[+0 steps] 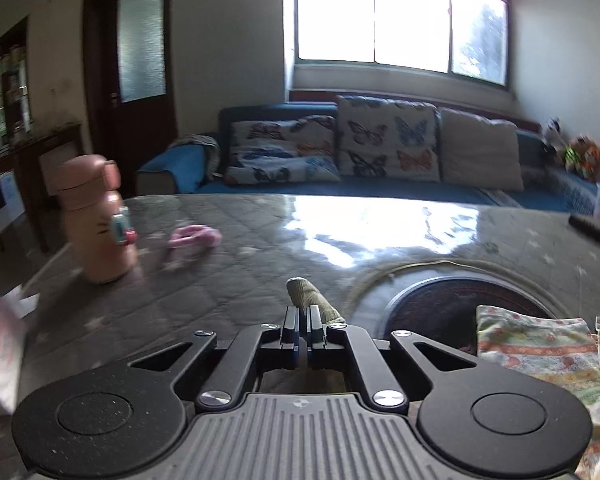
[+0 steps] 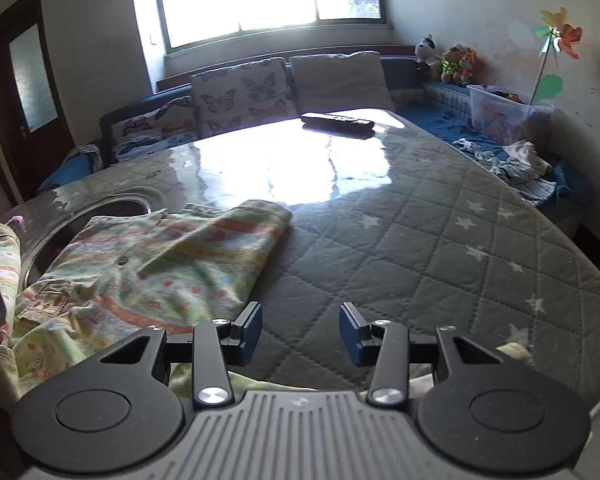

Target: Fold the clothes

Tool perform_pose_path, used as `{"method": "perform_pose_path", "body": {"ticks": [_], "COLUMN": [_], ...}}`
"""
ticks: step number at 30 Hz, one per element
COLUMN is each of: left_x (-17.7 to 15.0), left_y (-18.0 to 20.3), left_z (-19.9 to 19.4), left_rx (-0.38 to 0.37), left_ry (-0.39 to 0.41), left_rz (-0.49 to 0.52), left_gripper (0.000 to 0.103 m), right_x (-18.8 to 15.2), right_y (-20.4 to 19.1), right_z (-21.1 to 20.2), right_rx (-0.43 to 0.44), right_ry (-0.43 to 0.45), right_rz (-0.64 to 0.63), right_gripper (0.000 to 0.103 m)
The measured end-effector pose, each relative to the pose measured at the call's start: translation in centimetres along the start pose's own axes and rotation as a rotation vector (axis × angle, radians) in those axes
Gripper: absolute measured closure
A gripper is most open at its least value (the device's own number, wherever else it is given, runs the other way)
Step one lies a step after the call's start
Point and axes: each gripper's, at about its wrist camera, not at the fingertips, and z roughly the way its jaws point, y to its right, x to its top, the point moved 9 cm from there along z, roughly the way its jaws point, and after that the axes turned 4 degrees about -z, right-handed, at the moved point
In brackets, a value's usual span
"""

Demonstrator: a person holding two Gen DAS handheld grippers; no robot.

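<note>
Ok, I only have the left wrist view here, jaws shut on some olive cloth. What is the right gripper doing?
Observer: The right gripper is open with nothing between its fingers, above the quilted table cover.
Operator: Is it near the patterned garment?
Observer: The patterned garment lies just to that gripper's left; I cannot tell whether they touch.
Operator: Any more laundry around?
Observer: Yes, loose clothes lie on the blue sofa beyond the table's right side.
</note>
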Motion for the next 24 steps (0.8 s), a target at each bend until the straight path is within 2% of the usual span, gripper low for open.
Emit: {"method": "perform_pose_path", "body": {"ticks": [9,15,20,24], "left_x": [-3.7,-7.4,-9.3,-7.9], "left_y": [-8.0,-11.5,-12.9,-11.1], "left_z": [-6.9,-7.8,-7.5,-7.8], "left_rx": [0.112,0.200,0.240,0.202], "left_ry": [0.006,-0.072,-0.145,-0.116], "left_rz": [-0.082,-0.068,-0.067,-0.035], "left_gripper": [0.100,0.101,0.101,0.095], "right_x": [0.9,1.1,1.4,1.9], "right_y": [-2.5,-4.2,-5.1,-5.0], "right_z": [0.5,1.5,2.5,3.4], "right_rx": [0.060,0.101,0.123,0.129], "right_ry": [0.002,-0.016,-0.030,-0.039], "right_rz": [-0.065,-0.097,-0.118,-0.113], "right_gripper": [0.059,0.054,0.054,0.054]}}
